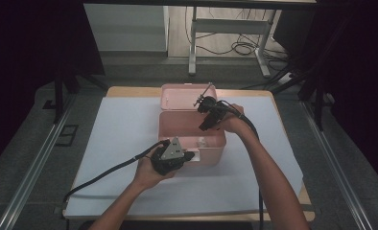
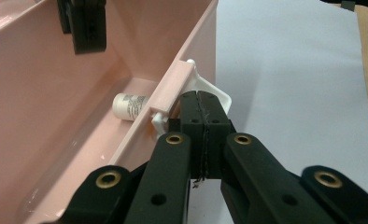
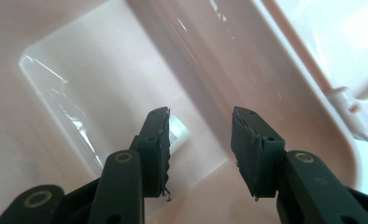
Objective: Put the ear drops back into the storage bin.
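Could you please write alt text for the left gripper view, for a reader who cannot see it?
The left gripper, its two black jaws shut together, presses at the white latch on the rim of an open pink box standing on a white table cover. A small white labelled bottle lies on the box floor, and the right gripper hangs above the box.

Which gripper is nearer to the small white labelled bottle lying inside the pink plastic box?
Right. The right gripper hangs open inside the pink plastic box, just above the small white labelled bottle. The left gripper is shut outside the box's wall by the white latch.
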Action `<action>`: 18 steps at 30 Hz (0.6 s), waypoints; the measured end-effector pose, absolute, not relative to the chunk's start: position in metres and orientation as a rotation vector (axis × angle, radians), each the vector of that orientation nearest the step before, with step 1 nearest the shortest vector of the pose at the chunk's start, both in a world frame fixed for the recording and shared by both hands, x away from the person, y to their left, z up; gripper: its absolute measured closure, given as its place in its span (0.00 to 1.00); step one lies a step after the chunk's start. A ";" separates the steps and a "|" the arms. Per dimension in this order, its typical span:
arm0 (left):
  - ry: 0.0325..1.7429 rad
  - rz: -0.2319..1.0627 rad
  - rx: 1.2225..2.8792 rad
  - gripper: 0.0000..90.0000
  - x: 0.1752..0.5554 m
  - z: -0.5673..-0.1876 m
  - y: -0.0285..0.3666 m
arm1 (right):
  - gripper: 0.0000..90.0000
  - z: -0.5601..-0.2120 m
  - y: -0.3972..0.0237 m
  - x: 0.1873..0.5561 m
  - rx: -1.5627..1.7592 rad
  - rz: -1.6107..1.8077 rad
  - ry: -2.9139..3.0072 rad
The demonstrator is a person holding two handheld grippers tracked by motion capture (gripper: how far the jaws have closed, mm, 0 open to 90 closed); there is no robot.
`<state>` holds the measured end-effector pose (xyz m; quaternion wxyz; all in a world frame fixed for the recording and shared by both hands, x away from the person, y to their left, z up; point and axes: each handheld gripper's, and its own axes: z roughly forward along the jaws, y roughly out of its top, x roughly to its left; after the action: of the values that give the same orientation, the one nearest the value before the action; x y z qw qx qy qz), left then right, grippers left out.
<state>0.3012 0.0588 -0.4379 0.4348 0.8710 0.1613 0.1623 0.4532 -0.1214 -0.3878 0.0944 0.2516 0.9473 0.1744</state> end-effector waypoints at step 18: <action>0.406 0.407 2.168 1.00 0.301 -0.438 0.059 | 0.65 -0.361 -0.175 0.434 0.909 0.855 2.647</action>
<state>0.3007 0.0586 -0.4379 0.4343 0.8707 0.1631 0.1632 0.4343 -0.1749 -0.3612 0.1076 0.3088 0.8993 0.2904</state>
